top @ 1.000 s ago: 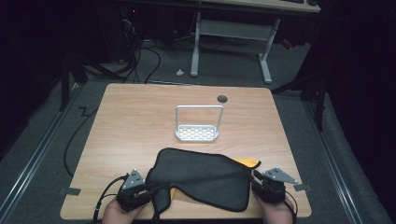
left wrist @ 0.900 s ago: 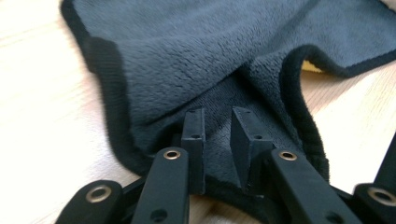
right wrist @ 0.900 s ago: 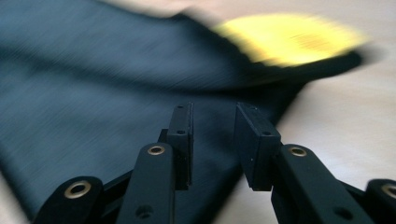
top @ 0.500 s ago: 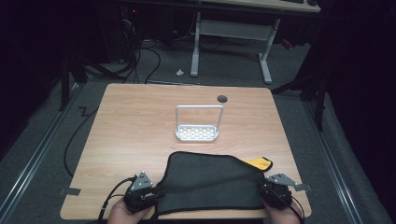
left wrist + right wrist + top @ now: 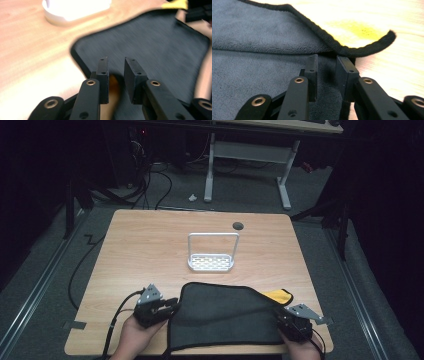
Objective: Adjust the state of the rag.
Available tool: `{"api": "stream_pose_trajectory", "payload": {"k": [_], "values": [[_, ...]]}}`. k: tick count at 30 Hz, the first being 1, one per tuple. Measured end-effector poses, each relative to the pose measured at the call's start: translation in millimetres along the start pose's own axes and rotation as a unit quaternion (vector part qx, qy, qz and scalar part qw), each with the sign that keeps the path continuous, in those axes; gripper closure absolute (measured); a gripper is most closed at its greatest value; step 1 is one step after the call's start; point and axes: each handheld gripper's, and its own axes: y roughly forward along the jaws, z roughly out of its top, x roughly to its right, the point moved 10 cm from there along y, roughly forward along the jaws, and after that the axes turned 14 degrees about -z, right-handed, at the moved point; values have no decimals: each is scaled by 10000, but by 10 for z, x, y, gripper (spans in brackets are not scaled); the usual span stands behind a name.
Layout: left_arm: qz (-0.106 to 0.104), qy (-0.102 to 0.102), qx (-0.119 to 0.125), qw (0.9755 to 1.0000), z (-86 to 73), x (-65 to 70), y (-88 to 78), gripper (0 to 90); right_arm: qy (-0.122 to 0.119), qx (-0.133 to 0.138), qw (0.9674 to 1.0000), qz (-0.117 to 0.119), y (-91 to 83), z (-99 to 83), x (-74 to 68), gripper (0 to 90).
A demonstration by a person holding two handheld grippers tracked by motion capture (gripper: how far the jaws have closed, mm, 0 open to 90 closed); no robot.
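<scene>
On the bench, a dark cloth point(image 5: 225, 312) lies flat between two grippers.

At the near edge, the left gripper point(image 5: 170, 307) sits at the cloth's left side, its jaws a little apart with the cloth's edge under them, not pinched. The right gripper point(image 5: 281, 317) has just been opening its jaws; a fold of cloth sits between them. A white rack point(image 5: 211, 262) stands farther back.

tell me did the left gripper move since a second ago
Yes. In the high view the left gripper has shifted right along the table's near edge, closer under the white rack, beside the dark cloth.
</scene>
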Motion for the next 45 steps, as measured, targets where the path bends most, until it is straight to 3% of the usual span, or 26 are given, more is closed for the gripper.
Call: {"api": "stream_pose_trajectory", "payload": {"k": [3,6,8,10,12,17,19,21,24,26,28,30,32,34,37,39,45], "values": [[88,14,-270,9996,23,-211,242,777,-53,-38,10000,46,5,-23,-24,725],[-67,23,-670,9977,-55,-280,479,830,-66,-85,9999,88,13,-41,-51,726],[-33,73,-693,9976,-60,-325,541,862,-110,-134,9998,114,26,-61,-66,728],[61,42,-681,9977,-33,-402,535,873,-161,-221,9995,150,36,-93,-83,734],[301,94,-705,9970,-6,-522,491,883,-199,-338,9991,182,56,-138,-106,741],[936,-201,-545,9939,33,-911,284,899,-212,-365,9989,207,43,-146,-103,745],[1060,-309,-488,9927,38,-975,247,899,-189,-404,9987,229,24,-159,-108,745],[1138,-279,-485,9919,37,-987,235,898,-195,-441,9986,239,5,-173,-111,746],[1140,-363,-411,9920,37,-955,213,857,-225,-516,9981,239,-30,-193,-124,746],[1071,-314,-294,9933,51,-863,155,810,-293,-483,9981,253,-43,-179,-145,738],[910,-183,-227,9954,22,-682,85,791,-270,-311,9986,317,-69,-126,-169,732],[752,-77,-313,9966,-99,-477,31,760,-238,-95,9991,329,-82,-38,-185,725],[503,-143,-403,9978,-255,-286,2,747,-212,5,9993,306,-34,62,-204,708],[428,-101,-509,9977,-380,-162,-19,739,-206,5,9995,250,75,166,-191,706],[520,189,-687,9961,-497,-89,-28,733,-206,-199,9995,140,262,209,-169,706],[497,226,-729,9958,-514,-64,-39,730,-301,-364,9988,122,329,149,-182,702],[275,123,-600,9977,-582,41,-74,723,-332,-426,9985,87,126,-55,-147,695]]}}
